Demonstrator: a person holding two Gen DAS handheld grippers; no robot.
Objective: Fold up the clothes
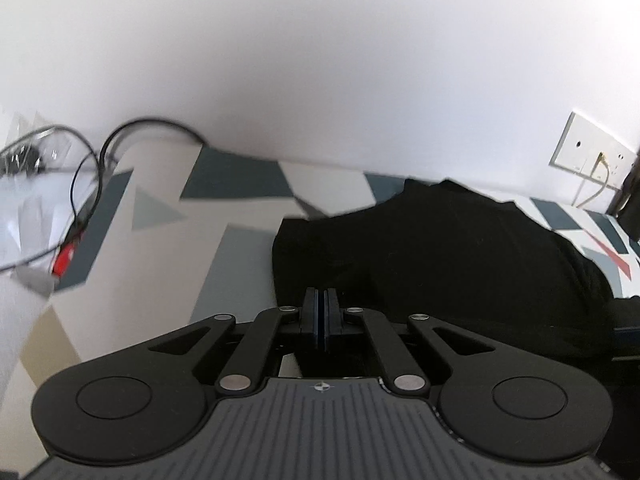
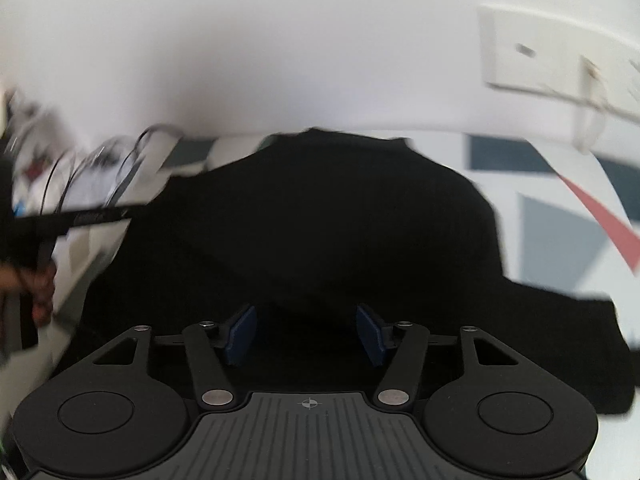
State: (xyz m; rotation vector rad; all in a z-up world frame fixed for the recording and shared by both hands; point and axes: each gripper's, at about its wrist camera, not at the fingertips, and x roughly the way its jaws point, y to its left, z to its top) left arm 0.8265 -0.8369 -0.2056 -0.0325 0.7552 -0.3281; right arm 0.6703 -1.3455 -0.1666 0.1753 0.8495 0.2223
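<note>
A black garment (image 1: 448, 248) lies spread on a surface with a grey, white and teal geometric pattern (image 1: 168, 248). My left gripper (image 1: 320, 296) is shut, its tips at the garment's near left edge; whether cloth is pinched between the pads I cannot tell. In the right wrist view the same garment (image 2: 320, 220) fills the middle. My right gripper (image 2: 306, 320) is open, with blue pads (image 2: 240, 332) apart, just above the garment. The other gripper and a hand (image 2: 28, 276) show blurred at the left.
A white wall runs behind the surface. A wall socket plate (image 1: 588, 152) with a plugged cable is at the right. Black cables (image 1: 100, 160), a red item (image 1: 66, 260) and clear plastic lie at the left.
</note>
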